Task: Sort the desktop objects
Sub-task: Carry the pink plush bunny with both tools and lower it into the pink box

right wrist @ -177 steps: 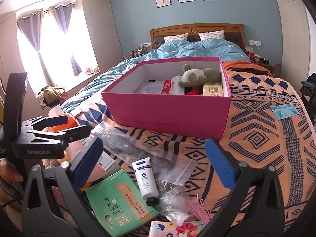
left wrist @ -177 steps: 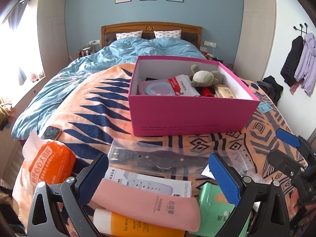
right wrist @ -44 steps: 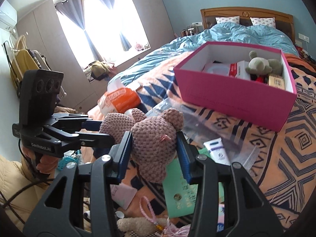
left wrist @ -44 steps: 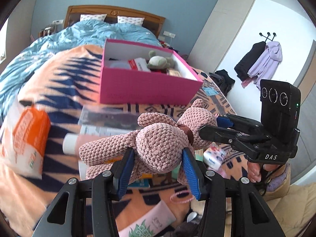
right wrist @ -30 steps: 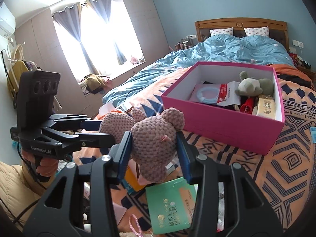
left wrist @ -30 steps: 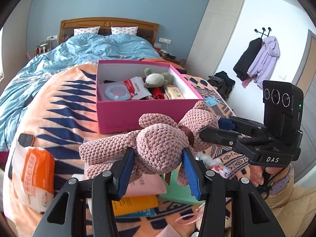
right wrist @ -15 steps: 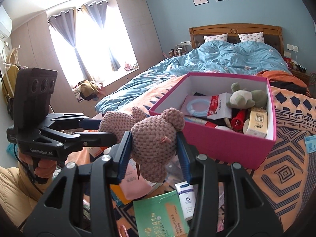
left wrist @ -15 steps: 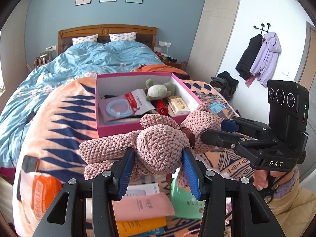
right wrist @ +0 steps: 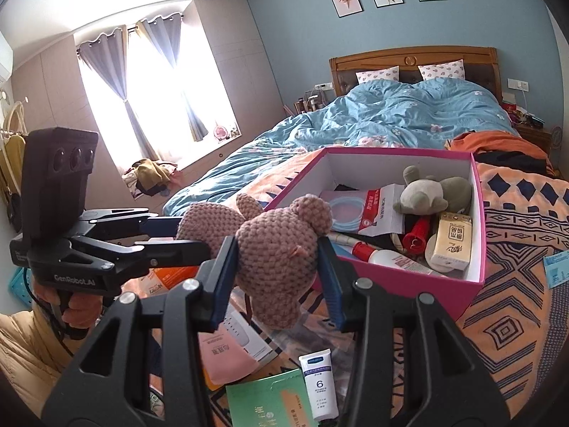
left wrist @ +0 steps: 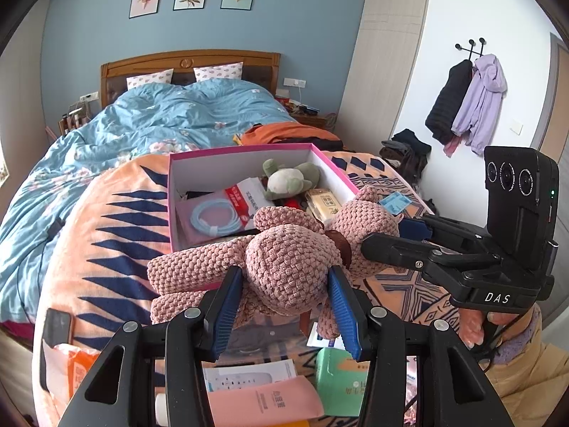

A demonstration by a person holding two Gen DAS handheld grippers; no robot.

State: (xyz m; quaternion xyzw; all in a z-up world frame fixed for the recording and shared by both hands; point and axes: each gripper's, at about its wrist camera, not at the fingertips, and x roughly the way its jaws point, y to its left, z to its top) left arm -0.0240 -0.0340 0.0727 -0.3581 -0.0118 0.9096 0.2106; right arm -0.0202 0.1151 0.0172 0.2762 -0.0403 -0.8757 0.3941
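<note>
Together, left gripper [left wrist: 284, 306] and right gripper [right wrist: 277, 277], tilted downward, clamp the pink knitted bear [left wrist: 295, 263] above the box [right wrist: 476, 249].

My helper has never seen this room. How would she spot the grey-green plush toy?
Find the pink box on the patterned blanket. The grey-green plush toy lies at its far end, above a red cap and a yellow packet. It is the only soft toy inside.

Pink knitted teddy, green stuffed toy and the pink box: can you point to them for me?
pink knitted teddy [left wrist: 288, 263], left wrist view, on its round body.
green stuffed toy [right wrist: 432, 192], right wrist view, on its body.
pink box [right wrist: 398, 286], right wrist view, on its near outer wall.
</note>
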